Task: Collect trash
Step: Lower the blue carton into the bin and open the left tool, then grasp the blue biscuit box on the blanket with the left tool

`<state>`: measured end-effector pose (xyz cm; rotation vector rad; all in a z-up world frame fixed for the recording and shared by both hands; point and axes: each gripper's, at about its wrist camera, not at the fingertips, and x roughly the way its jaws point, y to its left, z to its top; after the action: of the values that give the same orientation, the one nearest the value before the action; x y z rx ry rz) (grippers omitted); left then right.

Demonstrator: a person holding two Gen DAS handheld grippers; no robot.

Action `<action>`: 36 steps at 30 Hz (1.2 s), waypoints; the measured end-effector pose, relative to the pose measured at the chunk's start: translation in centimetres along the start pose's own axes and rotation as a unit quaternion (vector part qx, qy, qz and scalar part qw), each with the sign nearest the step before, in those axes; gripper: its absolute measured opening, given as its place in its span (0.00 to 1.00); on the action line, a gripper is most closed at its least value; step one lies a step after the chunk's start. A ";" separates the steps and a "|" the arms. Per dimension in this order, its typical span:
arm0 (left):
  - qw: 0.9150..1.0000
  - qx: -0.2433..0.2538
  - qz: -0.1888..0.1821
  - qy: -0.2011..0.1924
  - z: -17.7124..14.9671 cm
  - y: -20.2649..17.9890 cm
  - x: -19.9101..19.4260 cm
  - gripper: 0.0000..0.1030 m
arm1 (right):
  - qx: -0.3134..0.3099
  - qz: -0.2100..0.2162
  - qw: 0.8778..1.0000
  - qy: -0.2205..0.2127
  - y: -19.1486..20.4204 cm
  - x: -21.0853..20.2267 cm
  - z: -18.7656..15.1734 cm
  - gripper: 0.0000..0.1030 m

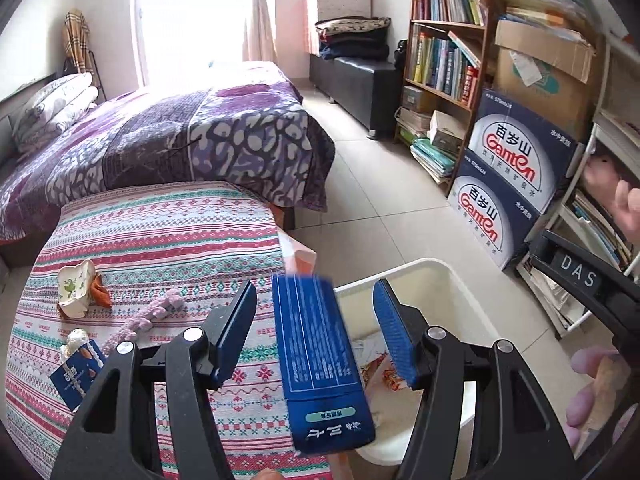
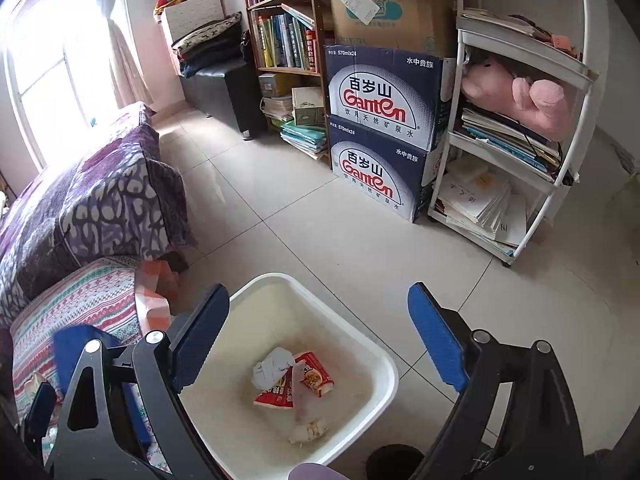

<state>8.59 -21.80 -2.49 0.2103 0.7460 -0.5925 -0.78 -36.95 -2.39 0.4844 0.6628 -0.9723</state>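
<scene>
A blue carton (image 1: 320, 360) hangs lengthwise between the jaws of my left gripper (image 1: 316, 285), off the striped tablecloth (image 1: 160, 232) and partly over the white bin (image 1: 444, 296). Where the pads meet it is not plain. On the cloth lie a white crumpled wrapper (image 1: 76, 288), a pink knitted strip (image 1: 148, 316) and a blue packet (image 1: 76, 380). My right gripper (image 2: 319, 289) stands open and empty above the bin (image 2: 304, 312). Inside it lie crumpled paper (image 2: 272, 366) and red wrappers (image 2: 316, 374). The carton (image 2: 76, 344) shows blurred at the left.
A purple-covered bed (image 1: 160, 140) stands behind the table. Two stacked Ganten water cartons (image 2: 380, 120), a bookshelf (image 1: 444, 60) and a white rack (image 2: 520, 120) with a pink plush line the far wall. Tiled floor (image 2: 320, 220) lies open between them and the bin.
</scene>
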 end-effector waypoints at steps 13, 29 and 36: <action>0.999 0.011 -0.039 0.035 -0.6 -0.3 0.8 0.69 | 0.015 -0.005 1.000 0.001 -0.9 0.2 0.2 0.89; 0.997 0.014 0.060 0.056 -2.1 6.2 1.0 0.76 | -0.067 0.009 0.998 0.018 4.3 -0.3 -2.5 0.93; 0.987 0.027 0.111 0.116 -4.3 10.3 2.3 0.79 | -0.120 0.016 0.992 0.037 7.6 -0.4 -4.8 0.93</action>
<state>13.41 -12.75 -7.44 0.4120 0.9176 -0.3804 4.30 -29.99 -4.87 0.3193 0.8255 -0.8354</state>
